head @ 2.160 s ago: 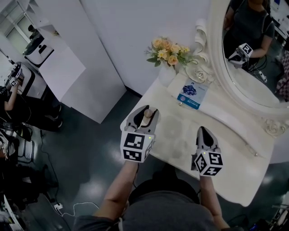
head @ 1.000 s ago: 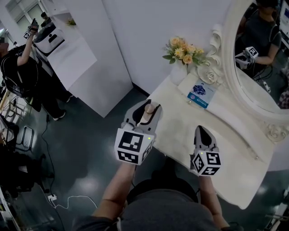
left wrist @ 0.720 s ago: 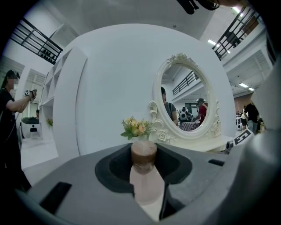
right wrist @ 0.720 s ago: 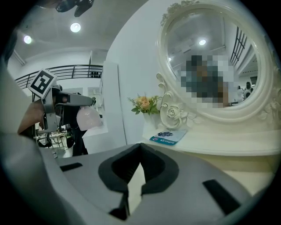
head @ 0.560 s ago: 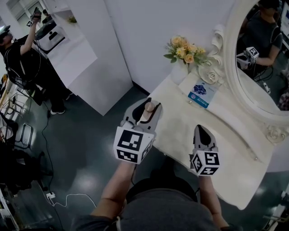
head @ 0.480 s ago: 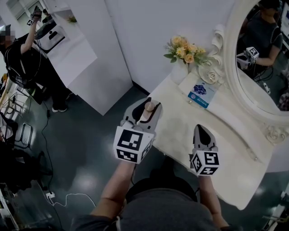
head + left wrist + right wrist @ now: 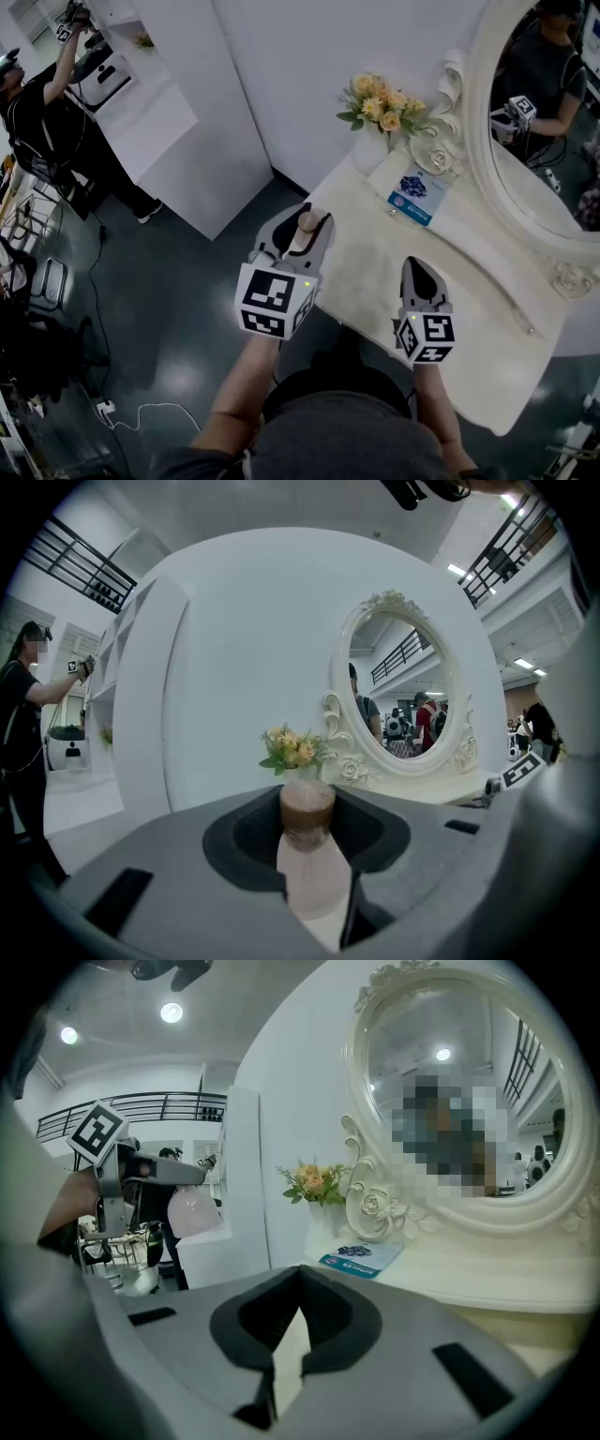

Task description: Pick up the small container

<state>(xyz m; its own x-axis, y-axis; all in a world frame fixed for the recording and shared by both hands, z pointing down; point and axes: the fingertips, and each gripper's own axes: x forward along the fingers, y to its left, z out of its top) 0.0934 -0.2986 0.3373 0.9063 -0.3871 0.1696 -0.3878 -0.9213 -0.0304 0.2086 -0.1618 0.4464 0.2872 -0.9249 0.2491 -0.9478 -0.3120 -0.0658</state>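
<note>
The left gripper [image 7: 303, 228] is clenched on the small container [image 7: 307, 850], a pale pink bottle with a brown cap. It stands upright between the jaws, cap toward the tips. It is held in the air, just off the left edge of the dressing table [image 7: 469, 309]. In the head view it shows partly over the table edge and partly over the dark floor [image 7: 178, 309]. The right gripper [image 7: 415, 270] hangs over the table's near part with its jaws closed together and nothing between them.

Ahead of both grippers the tabletop is bare. At the back, a blue-and-white card [image 7: 412, 195] lies flat near the wall. A bunch of yellow flowers [image 7: 380, 103] stands in the back left corner. The oval mirror [image 7: 478, 112] with its carved white frame rises along the table's far side.

To the left, the floor is open as far as a white partition [image 7: 197, 122]. Beyond the partition a person [image 7: 42, 103] in dark clothes stands with arms raised. A cable [image 7: 150, 410] trails on the floor near the wearer's feet.

The jaws hide the container's lower body, so its base cannot be seen. The vase under the flowers barely separates from the white wall. The picture edge cuts off the mirror at the top and right.
</note>
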